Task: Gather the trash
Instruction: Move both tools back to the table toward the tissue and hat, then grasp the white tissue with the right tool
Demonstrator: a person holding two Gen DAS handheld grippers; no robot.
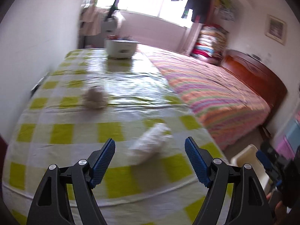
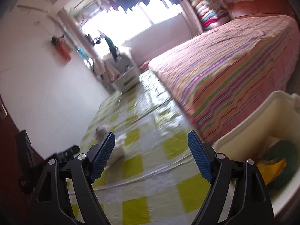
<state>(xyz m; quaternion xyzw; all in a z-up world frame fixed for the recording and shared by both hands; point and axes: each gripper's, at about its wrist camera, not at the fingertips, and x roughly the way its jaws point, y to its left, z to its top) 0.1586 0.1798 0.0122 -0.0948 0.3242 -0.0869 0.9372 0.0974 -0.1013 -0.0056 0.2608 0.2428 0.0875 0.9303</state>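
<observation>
On the checked cloth (image 1: 61, 135), a white crumpled wad (image 1: 150, 144) and a grey wad (image 1: 94, 99) are left uncollected, both the left gripper (image 1: 150, 159) and right gripper (image 2: 151, 159) are held apart and empty, while some trash is already seen in the bin (image 2: 249, 123).

I see two crumpled wads (image 1: 94, 99) (image 1: 150, 142) lying apart on the floor sheet (image 1: 61, 131), the bed (image 1: 215, 93) to its right, a bin (image 2: 243, 131) at my right.
</observation>
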